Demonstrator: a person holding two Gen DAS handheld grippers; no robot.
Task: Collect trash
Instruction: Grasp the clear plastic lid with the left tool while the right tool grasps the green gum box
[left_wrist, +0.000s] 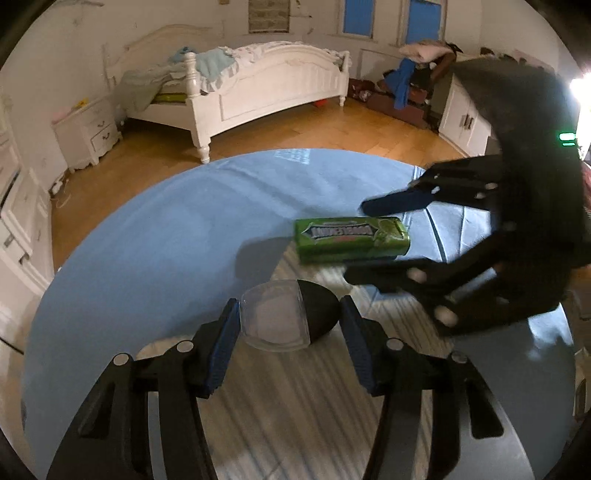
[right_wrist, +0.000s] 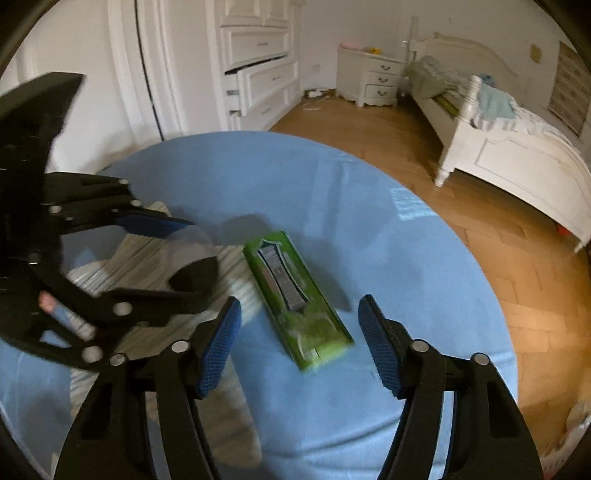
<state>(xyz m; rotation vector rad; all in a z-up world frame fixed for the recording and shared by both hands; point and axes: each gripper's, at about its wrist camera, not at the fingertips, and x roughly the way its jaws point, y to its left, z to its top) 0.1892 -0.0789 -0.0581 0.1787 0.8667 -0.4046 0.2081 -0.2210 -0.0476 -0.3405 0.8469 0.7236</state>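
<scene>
Trouble could come from crowding: your 2 grippers work close together over the blue table (right_wrist: 369, 192). Your right gripper (right_wrist: 299, 325) is spread wide around the green gum pack (right_wrist: 295, 299), which lies flat on the cloth, untouched. Your left gripper (left_wrist: 290, 325) is also spread, bracketing a clear plastic cup (left_wrist: 275, 319) lying on its side on the striped mat (left_wrist: 295, 387). Close too hard and the thin cup may buckle or squirt away, I judge. The pack could skid if 1 pad lands first.

Green gum pack (left_wrist: 351, 239), light blue tablecloth (left_wrist: 155, 236), grey-white striped mat (left_wrist: 303, 398), black-and-clear cup (left_wrist: 291, 319)
</scene>
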